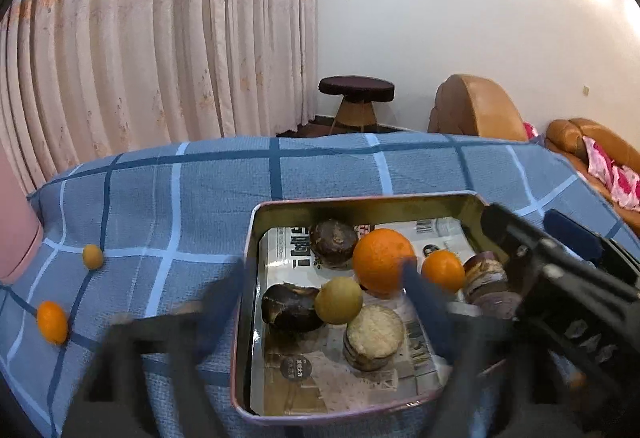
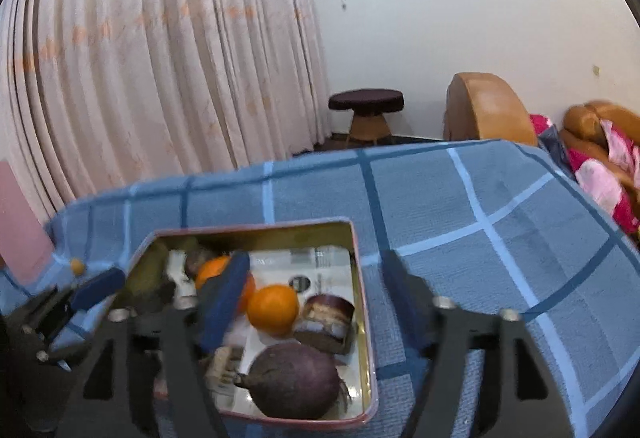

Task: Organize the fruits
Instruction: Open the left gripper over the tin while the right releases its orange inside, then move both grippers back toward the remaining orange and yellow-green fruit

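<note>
Low in the frame's centre, the metal tin (image 1: pixel 256 238) on the blue checked cloth (image 1: pixel 168 198) already holds most of the fruit: a large orange (image 1: pixel 382 258), a smaller orange (image 1: pixel 442 270), a yellowish citrus (image 1: pixel 338 300) and dark, cut-looking pieces. You should find the oranges firm, light and prone to rolling, so take each across its widest part. Your left gripper (image 1: pixel 324 292) stands wide with nothing between its fingers; your right gripper (image 2: pixel 316 290) is likewise spread, empty, straddling the tin's right wall. Only the left view shows two small oranges (image 1: pixel 52 320) loose on the cloth at lower left; the right view alone reveals a big purple fruit (image 2: pixel 298 378) in the tin's near corner.
</note>
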`<state>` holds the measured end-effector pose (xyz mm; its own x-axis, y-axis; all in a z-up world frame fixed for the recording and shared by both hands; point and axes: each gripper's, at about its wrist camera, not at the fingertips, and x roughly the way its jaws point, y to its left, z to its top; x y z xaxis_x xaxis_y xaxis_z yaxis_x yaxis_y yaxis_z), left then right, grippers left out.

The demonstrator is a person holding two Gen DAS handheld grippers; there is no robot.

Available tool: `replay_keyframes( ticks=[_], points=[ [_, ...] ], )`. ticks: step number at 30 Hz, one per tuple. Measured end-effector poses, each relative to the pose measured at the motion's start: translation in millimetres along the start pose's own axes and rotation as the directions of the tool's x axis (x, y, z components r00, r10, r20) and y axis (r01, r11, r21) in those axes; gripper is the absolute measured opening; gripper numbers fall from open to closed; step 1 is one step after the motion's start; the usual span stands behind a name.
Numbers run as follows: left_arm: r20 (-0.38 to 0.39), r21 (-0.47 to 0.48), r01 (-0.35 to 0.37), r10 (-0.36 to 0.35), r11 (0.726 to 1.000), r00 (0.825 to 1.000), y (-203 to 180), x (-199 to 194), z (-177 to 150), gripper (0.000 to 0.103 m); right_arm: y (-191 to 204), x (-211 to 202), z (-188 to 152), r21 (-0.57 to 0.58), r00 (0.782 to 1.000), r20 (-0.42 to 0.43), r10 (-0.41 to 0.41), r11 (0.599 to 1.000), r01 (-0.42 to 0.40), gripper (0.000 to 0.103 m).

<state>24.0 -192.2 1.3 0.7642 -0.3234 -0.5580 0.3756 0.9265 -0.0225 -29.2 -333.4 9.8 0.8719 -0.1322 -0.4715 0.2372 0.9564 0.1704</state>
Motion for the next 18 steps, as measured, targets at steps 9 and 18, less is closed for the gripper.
replay_keyframes(
  ticks=[9, 18],
  points=[
    [0.117, 0.042, -0.076, 0.071, 0.996, 0.991, -0.9, -25.8, -2.6, 0.09, -3.6, -30.2, 4.7, 0.042, 0.977, 0.2, -0.08, 0.996, 0.073, 0.101],
    [0.151, -0.001, -0.198, 0.196, 0.98, 0.969, 30.4, -31.3, -9.0, 0.09, 1.1, -38.8, -1.5, 0.048, 0.964, 0.246, -0.104, 0.994, 0.095, 0.101]
  ],
)
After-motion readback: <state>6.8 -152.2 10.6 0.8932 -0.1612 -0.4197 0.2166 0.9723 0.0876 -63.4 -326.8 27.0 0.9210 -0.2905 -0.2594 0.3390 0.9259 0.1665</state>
